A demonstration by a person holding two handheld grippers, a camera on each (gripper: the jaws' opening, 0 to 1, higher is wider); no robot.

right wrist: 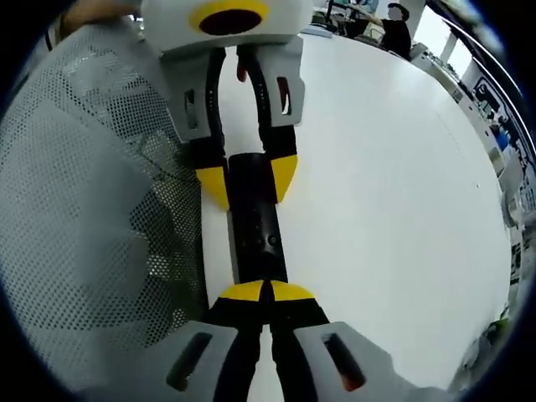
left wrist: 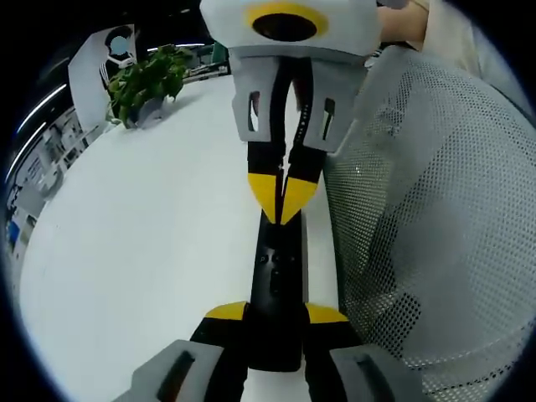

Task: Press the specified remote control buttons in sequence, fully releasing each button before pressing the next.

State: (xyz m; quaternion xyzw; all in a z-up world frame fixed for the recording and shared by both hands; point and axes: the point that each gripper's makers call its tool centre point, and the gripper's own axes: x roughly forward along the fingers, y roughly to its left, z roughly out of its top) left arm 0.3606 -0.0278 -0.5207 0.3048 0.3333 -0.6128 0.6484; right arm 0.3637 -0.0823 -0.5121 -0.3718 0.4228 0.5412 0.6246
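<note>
remote: black remote control (left wrist: 276,289) lying flat on the white table (left wrist: 142,243), close along the table edge next to the mesh chair back; small buttons visible on its top face, labels too small to read
remote, right gripper view: same remote (right wrist: 255,222) runs lengthwise between the two grippers
left gripper: left gripper (left wrist: 276,322) has its yellow-tipped jaws on either side of one end of the remote, narrow gap, clamped on the remote's sides
left gripper, other view: left gripper (right wrist: 248,180) comes in from the top of the right gripper view, yellow tips hugging the far end of the remote
right gripper: right gripper (right wrist: 266,293) jaws pressed together, yellow tips meeting, tips right at the near end of the remote's top face; cannot tell if they press a button
right gripper, other view: right gripper (left wrist: 283,197) comes from the top of the left gripper view, tips closed to a point over the remote's far end
chair: grey mesh chair back (left wrist: 435,234) just beside the remote, off the table edge
plant: green potted plant (left wrist: 146,84) on the table, well apart from the remote, at the far side
person: a person (right wrist: 395,33) sits beyond the table's far end, well apart from the remote
</note>
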